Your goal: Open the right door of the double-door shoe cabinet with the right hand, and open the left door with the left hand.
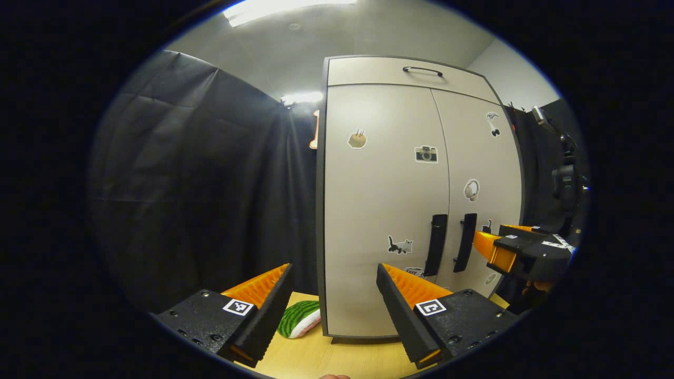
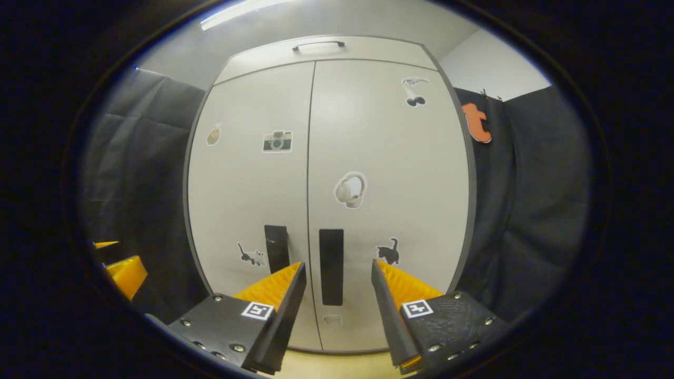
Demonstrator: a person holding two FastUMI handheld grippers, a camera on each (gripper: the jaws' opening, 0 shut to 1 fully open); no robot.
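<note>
Black cloth walls enclose the shoe cabinet point(image 2: 326, 195) on its wooden tabletop point(image 1: 337, 358). Both doors are shut; nothing is done yet. Right gripper point(image 2: 337, 273), jaws apart, straddles the right door handle point(image 2: 331, 266) without contact. Left gripper point(image 1: 333, 273), also spread, waits off the cabinet's left corner.

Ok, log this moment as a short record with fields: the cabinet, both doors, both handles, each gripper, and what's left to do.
cabinet: double-door shoe cabinet standing on a wooden table
left door: left door closed
right door: right door closed
handles: left handle and right handle, vertical bars either side of the centre seam
right gripper: right gripper open, fingers straddling the right handle, contact cannot be told
left gripper: left gripper open, held back from the cabinet
beside cabinet: green striped object on the table
remaining: both doors not yet opened
</note>
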